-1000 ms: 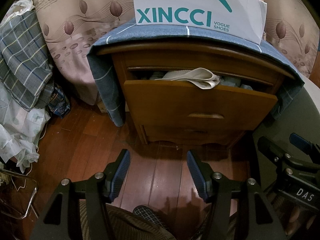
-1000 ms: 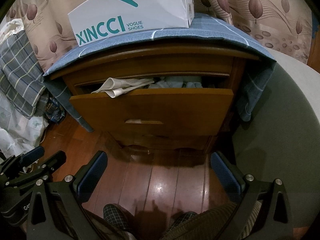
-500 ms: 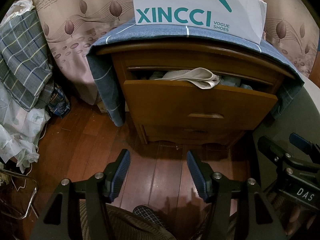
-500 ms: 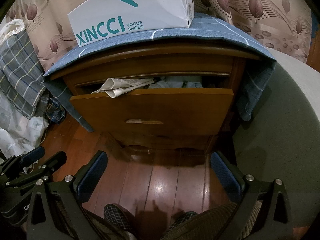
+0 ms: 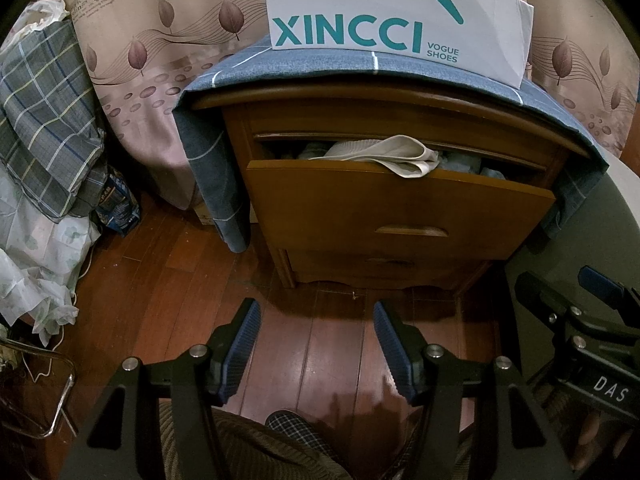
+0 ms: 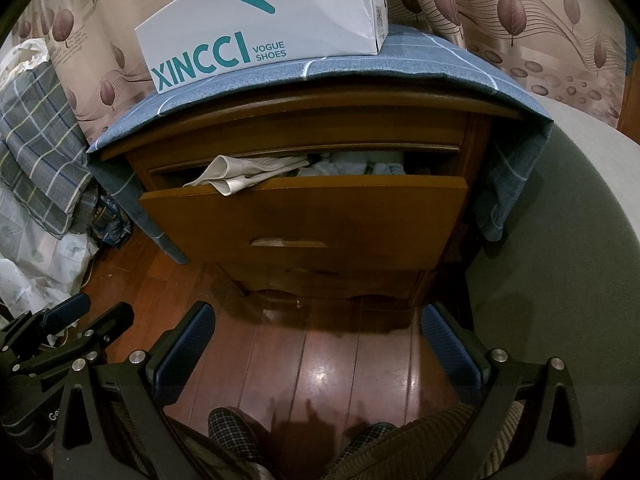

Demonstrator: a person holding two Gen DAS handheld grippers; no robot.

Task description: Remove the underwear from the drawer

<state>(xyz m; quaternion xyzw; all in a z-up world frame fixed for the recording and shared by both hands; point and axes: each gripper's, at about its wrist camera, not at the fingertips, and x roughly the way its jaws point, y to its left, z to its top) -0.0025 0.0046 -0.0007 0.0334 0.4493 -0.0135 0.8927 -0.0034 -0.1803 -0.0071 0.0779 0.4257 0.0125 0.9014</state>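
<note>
A wooden nightstand has its top drawer (image 5: 400, 204) (image 6: 312, 216) pulled partly out. Beige underwear (image 5: 384, 154) (image 6: 240, 174) lies on top of the drawer's contents, one fold drooping over the front edge. Pale blue clothes (image 6: 352, 164) fill the drawer behind it. My left gripper (image 5: 316, 320) hangs open over the floorboards, well short of the drawer, with nothing between its blue pads. The right gripper (image 6: 320, 324) is also open and empty, spread wider, above the floor in front of the nightstand.
A white shoe box (image 5: 400, 16) (image 6: 264, 24) rests on a blue cloth (image 5: 320, 68) draped over the nightstand. Plaid bedding (image 5: 44, 120) and bags pile up at left. A grey-green cushion (image 6: 560, 248) bulges at right. A leaf-print curtain (image 5: 160, 56) hangs behind. A person's slippers (image 6: 232, 432) show below.
</note>
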